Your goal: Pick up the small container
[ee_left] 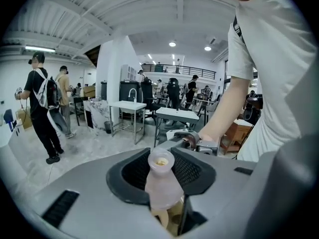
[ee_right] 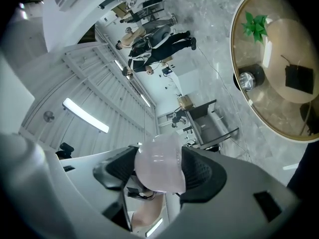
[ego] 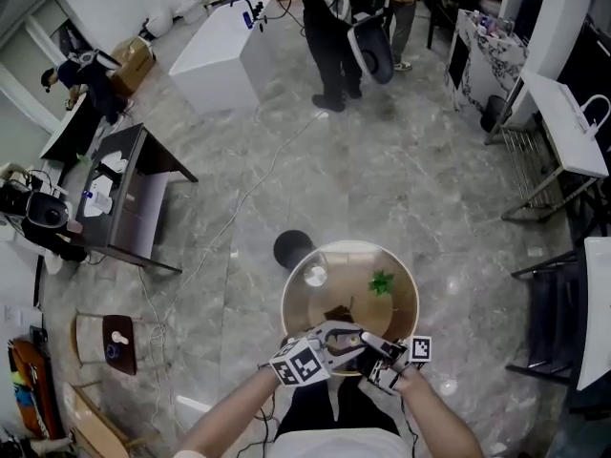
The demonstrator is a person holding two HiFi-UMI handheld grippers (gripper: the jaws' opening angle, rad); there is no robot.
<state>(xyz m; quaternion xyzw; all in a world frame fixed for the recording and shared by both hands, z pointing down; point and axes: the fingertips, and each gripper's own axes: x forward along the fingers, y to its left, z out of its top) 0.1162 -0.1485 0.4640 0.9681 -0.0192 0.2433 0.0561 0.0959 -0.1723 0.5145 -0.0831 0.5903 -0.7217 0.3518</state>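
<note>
Head view: left tool (ee_left: pixel 162 172) and right tool (ee_right: pixel 158 169) clamp small container (ee_left: pixel 161 189).

The left claw (ego: pixel 336 340) and right claw (ego: pixel 374 346) face each other; both clamp the small container (ee_left: pixel 161 185).

Grey marble floor (ego: pixel 401 160), white counter (ego: pixel 221 57)

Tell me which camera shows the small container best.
The left gripper view: the small container shows mouth, neck and body between the jaws. The right gripper view shows only its rounded end; in the head view it is too small to make out.
</note>
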